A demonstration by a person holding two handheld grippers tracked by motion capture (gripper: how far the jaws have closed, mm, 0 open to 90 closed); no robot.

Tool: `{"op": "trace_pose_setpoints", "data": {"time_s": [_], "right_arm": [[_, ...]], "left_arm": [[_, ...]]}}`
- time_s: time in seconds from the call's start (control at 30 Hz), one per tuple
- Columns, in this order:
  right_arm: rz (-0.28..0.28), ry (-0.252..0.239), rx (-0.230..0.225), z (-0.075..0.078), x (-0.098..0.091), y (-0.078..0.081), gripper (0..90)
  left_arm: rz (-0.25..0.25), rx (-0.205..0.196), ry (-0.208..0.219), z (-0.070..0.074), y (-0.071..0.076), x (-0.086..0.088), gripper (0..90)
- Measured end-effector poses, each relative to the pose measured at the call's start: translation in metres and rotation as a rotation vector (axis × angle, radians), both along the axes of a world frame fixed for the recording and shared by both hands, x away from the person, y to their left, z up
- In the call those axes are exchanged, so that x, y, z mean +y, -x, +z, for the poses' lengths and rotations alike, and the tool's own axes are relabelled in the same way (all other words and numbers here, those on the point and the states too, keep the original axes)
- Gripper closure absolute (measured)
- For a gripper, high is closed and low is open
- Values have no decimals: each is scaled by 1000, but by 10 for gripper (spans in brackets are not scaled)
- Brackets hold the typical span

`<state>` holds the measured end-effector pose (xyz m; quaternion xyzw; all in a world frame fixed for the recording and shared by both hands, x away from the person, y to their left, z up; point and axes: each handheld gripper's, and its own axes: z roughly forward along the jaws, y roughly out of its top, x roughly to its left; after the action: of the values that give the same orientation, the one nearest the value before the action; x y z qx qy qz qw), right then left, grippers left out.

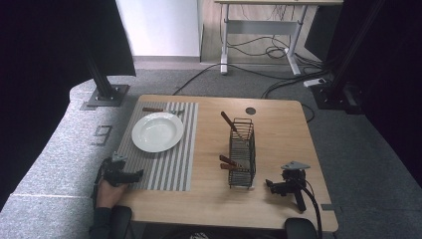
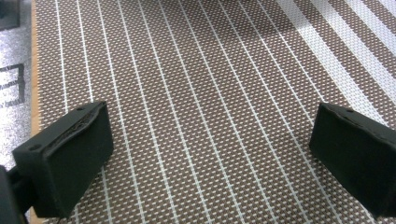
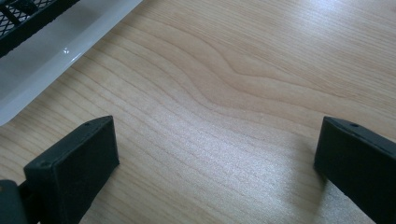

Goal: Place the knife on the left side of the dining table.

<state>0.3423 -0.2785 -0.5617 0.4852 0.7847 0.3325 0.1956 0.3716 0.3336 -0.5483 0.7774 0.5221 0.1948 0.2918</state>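
A white plate (image 1: 157, 131) sits on a striped placemat (image 1: 169, 169) on the left half of the wooden table (image 1: 278, 129). A wooden-handled utensil (image 1: 154, 109) lies on the mat just behind the plate. A black wire basket (image 1: 242, 152) right of centre holds several wooden-handled utensils (image 1: 229, 162). My left gripper (image 1: 135, 175), held by a hand at the mat's near left corner, is open low over the mat's weave (image 2: 210, 154) with nothing between its jaws. My right gripper (image 1: 271, 186) is open over bare wood (image 3: 215, 158), just right of the basket's near end.
The basket's mesh (image 3: 23, 18) stands on a white base (image 3: 70, 42) close to my right gripper's left jaw. A round cable hole (image 1: 250, 110) is in the tabletop at the back. Grey carpet, cables and a desk frame (image 1: 259, 30) lie beyond the table.
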Motion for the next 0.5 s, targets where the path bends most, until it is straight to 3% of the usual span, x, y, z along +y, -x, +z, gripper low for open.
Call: {"op": "trace_pose_setpoints", "data": {"time_s": [0.5], "right_arm": [[0,0,-1,0,0,0,0]], "left_arm": [[4,3,-1,1,1,0,11]]}}
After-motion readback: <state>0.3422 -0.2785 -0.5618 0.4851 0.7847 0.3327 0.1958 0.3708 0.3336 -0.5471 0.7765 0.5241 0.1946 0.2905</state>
